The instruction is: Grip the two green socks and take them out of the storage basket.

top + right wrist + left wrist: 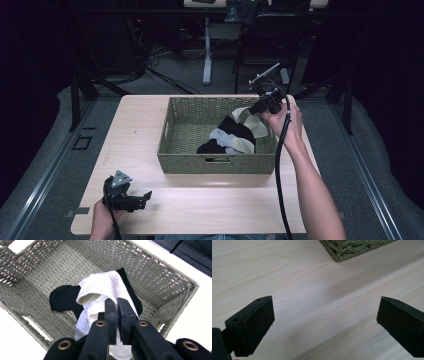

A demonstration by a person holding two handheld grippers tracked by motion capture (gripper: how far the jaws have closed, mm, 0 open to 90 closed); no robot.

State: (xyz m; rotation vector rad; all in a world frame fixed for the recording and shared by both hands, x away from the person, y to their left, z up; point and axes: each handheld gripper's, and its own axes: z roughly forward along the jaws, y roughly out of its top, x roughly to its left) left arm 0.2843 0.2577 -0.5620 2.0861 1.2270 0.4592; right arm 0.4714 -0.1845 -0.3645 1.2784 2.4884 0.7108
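Observation:
A green woven basket stands in the middle of the table and holds a heap of socks. My right gripper reaches into the basket's far right corner, shut on a cream sock. In the right gripper view the jaws are pressed together with the cream sock draped from them. It hangs over a black sock and a pale grey sock. My left gripper rests near the table's front left, open. Only bare wood lies between its jaws.
The light wooden table has free room left of and in front of the basket. The basket's rim stands well above the socks. My right gripper's cable trails down past the basket's right side. Dark floor and stands lie beyond the far edge.

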